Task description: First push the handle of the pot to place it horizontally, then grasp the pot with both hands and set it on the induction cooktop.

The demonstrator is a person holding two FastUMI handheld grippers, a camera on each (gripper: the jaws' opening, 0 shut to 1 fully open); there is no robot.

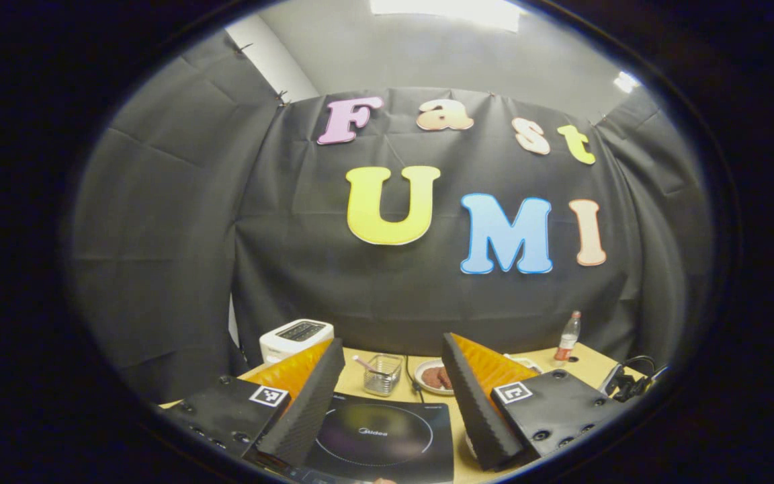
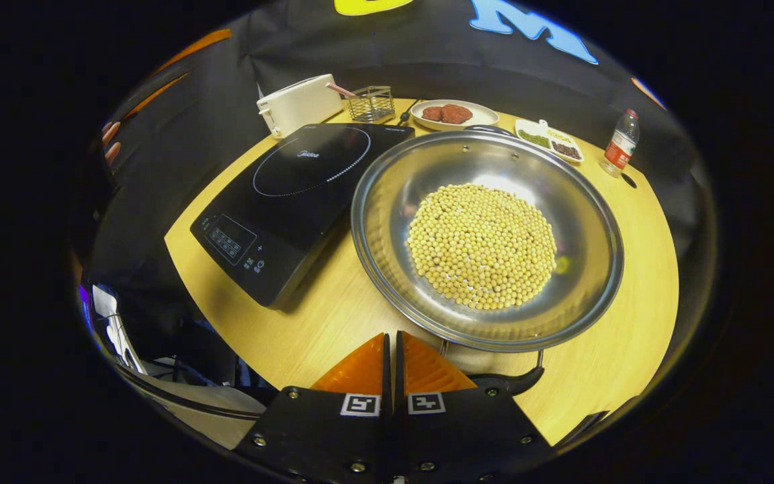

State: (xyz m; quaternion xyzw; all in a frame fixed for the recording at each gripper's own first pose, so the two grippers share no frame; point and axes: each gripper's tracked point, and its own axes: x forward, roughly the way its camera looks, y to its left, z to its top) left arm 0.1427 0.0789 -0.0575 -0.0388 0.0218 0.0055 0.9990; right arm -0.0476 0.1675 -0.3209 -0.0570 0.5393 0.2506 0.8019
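1. Black cloth wall (image 1: 179, 222) hangs ahead of the left gripper, creased in folds
2. White ceiling (image 1: 387, 54) above, with a bright light panel (image 1: 447, 10)
3. Light wooden table (image 2: 635, 269) below the right gripper

You see a shiny metal pot (image 2: 488, 242), a glossy glass-smooth cooktop (image 2: 293, 195), a matt pale wood table (image 2: 635, 269), and a wire-mesh basket (image 2: 371, 103).

Light reaches me from a bright ceiling panel (image 1: 447, 10), blown out to white. My pot (image 2: 488, 235) throws back a soft glare off its steel, and the cooktop (image 2: 293, 202) casts a dark shadow on the bench (image 2: 333, 316). Edges bow and dim; the centres are sharp.
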